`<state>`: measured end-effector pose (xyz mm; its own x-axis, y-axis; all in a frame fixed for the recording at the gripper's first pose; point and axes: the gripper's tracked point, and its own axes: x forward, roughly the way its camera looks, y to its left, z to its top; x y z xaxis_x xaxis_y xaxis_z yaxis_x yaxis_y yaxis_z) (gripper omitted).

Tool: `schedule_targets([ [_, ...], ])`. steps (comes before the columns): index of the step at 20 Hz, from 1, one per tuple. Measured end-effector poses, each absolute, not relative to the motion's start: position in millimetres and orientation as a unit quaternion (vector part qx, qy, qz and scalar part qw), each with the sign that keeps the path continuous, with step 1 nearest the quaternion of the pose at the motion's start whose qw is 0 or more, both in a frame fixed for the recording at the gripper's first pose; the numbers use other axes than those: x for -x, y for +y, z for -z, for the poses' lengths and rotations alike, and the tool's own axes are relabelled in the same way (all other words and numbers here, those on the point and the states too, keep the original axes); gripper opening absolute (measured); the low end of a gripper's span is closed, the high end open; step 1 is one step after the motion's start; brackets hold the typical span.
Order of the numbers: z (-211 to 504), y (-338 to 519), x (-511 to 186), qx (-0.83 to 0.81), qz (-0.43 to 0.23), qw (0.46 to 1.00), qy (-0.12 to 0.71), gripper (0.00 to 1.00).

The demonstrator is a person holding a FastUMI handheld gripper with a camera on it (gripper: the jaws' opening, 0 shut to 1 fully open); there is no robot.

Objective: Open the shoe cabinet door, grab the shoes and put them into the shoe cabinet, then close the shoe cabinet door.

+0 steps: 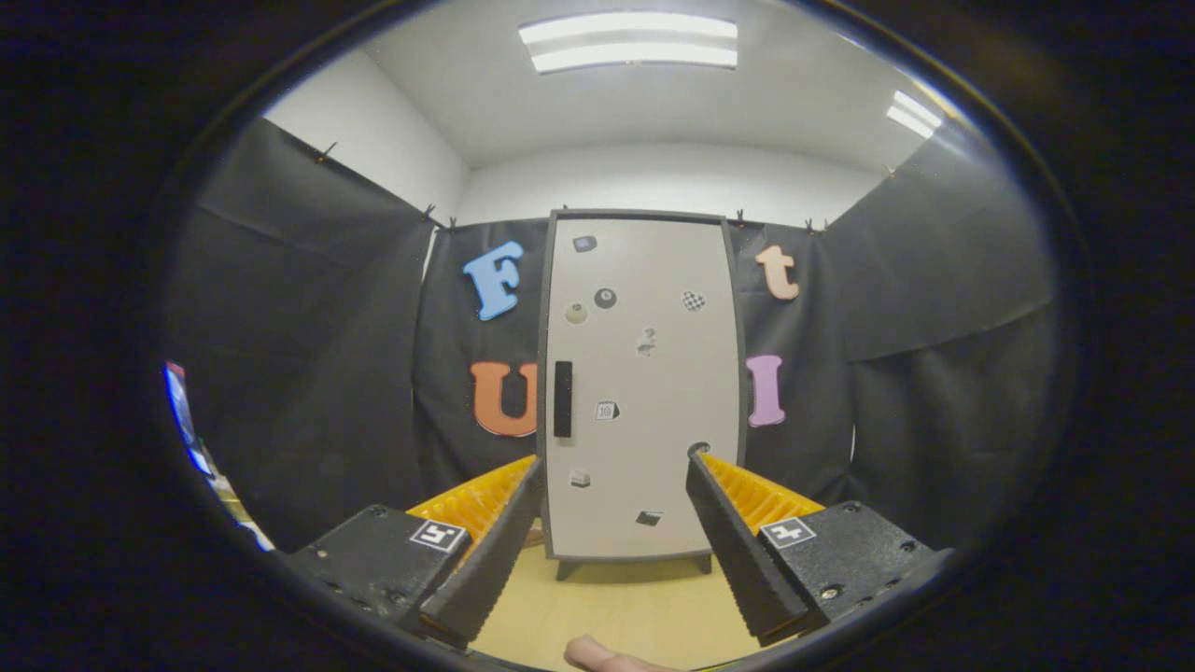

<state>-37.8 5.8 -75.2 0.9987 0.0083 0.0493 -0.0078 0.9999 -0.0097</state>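
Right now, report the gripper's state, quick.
Gripper: open, holding nothing; fingers spread wide, aimed at the closed shoe cabinet door beyond them, not touching it.

Gripper (pixel 614 485) fingers spread wide, nothing between; shoe cabinet (pixel 639 392) at 12 o'clock beyond them, door closed, dark handle (pixel 563 399) at 11 o'clock, wooden floor (pixel 625 607) below.
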Motion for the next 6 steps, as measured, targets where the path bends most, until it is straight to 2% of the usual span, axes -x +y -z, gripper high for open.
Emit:
schedule_targets([
  [6, 66, -12, 42, -0.008, 0.008, 0.999, -0.033, 0.99],
])
